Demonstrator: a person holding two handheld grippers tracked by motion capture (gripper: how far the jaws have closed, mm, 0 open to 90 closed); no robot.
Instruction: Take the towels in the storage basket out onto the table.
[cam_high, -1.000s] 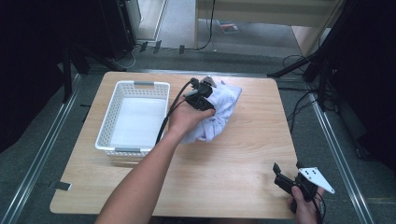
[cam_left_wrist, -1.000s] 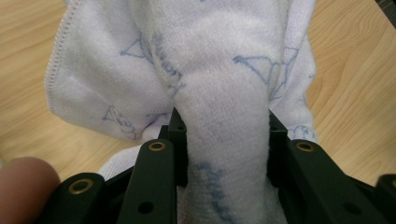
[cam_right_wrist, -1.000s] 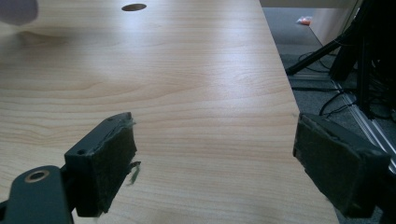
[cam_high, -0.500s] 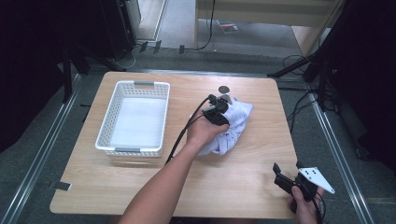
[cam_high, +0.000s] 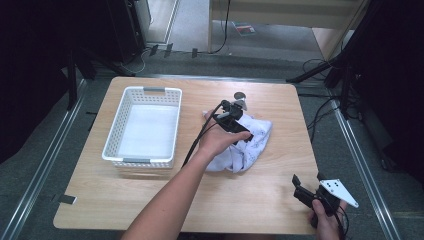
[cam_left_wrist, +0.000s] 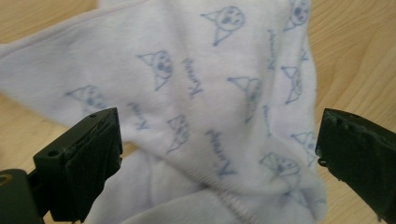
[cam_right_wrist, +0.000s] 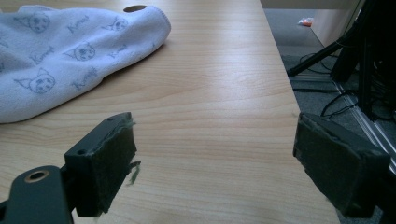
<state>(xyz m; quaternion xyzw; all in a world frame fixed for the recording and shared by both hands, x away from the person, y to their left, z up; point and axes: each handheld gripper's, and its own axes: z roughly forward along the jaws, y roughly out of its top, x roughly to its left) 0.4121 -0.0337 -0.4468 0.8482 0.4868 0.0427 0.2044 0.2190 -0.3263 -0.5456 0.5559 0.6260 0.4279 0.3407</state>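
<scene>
Cloth: a white towel (cam_high: 245, 145) printed with small blue cat faces and script lies crumpled on the wooden table (cam_high: 150, 200), right of centre, just beside the basket's right side but not touching it. In the left gripper view the same towel (cam_left_wrist: 210, 93) lies between and beyond the two black pads, folded over itself with a stitched hem near the bottom. In the right gripper view the towel (cam_right_wrist: 70, 51) lies at the upper left, well apart from that tool.

Left gripper: the left gripper (cam_high: 232, 117) sits over the towel's upper left part, held by the left hand (cam_high: 217, 142), whose forearm reaches in from the bottom edge. Its jaws stand wide apart in its own view, one pad at each side of the cloth, nothing pinched between them.

Right gripper: the right gripper (cam_high: 305, 192) rests at the near right corner of the table, held by the right hand (cam_high: 327, 220), with a grey three-cornered plate on top. Its jaws are spread wide over bare wood, holding nothing.

Basket: a white perforated plastic basket (cam_high: 112, 150) stands on the left half of the table, upright, with a pale flat bottom.

Small disc: a round dark object (cam_high: 240, 95) lies on the table just beyond the towel; what it is cannot be told.

Surroundings: grey floor, cables and dark stands around the table.
</scene>
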